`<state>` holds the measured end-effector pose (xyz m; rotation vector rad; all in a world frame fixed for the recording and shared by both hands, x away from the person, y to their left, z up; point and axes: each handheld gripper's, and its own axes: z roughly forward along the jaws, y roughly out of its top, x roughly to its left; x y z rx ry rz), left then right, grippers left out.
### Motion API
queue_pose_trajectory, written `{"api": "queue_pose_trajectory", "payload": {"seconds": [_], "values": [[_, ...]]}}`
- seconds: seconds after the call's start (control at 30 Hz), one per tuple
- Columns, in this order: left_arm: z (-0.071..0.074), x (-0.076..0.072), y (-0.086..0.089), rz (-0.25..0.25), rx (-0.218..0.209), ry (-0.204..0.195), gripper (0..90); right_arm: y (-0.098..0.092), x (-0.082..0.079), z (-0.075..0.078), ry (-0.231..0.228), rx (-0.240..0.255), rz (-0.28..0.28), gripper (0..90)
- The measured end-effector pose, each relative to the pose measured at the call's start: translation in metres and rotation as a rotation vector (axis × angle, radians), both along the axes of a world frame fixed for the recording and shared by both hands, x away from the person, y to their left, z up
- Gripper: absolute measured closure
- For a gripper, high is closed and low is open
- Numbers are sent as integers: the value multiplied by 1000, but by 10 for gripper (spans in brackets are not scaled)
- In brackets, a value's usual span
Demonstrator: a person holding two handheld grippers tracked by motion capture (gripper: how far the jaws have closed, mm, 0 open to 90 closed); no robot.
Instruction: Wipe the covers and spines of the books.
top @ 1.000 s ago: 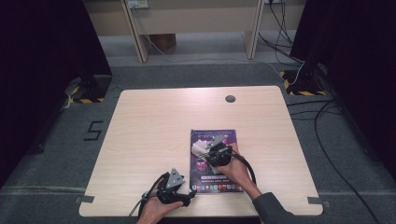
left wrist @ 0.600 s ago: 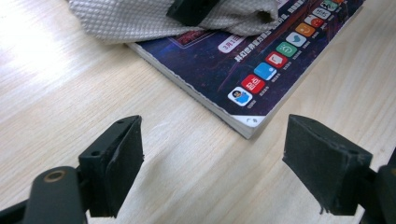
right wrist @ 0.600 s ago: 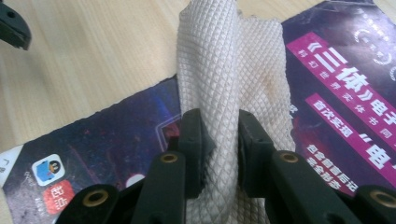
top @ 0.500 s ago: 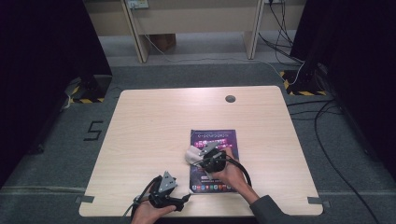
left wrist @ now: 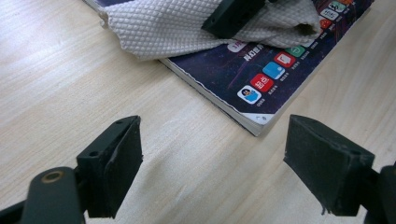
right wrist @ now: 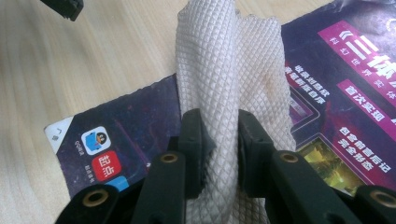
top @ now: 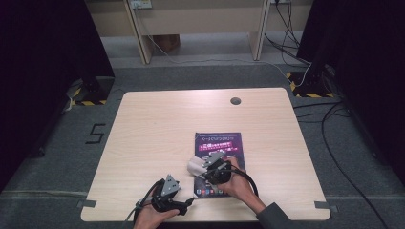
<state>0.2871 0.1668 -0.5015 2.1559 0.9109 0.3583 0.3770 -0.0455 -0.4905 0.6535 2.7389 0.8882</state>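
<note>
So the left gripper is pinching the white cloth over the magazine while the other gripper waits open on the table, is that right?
Wrong gripper. The right gripper pinches the white cloth over the magazine, as the right gripper view shows; the left gripper is the open one, over the table.

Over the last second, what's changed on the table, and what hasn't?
The right gripper, shut on the white cloth, slid down the magazine cover toward the person, dragging the cloth with it. The left gripper shifted slightly toward the table's near edge; its fingers have just been opening, nothing between them. The magazine stayed put on the table, and the cloth stayed gripped.
</note>
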Motion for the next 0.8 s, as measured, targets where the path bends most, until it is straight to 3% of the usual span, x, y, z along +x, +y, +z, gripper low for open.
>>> {"api": "queue_pose_trajectory", "payload": {"seconds": [0.1, 0.23, 0.8], "values": [[0, 0, 0, -1, -3, -3, 183, -2, 3, 0, 15, 9, -4, 746], [0, 0, -1, -6, 2, 2, 180, -8, 10, 0, -2, 5, -21, 746], [-1, 1, -1, 0, 8, 3, 176, -74, 41, 2, -32, -20, -248, 745]]}}
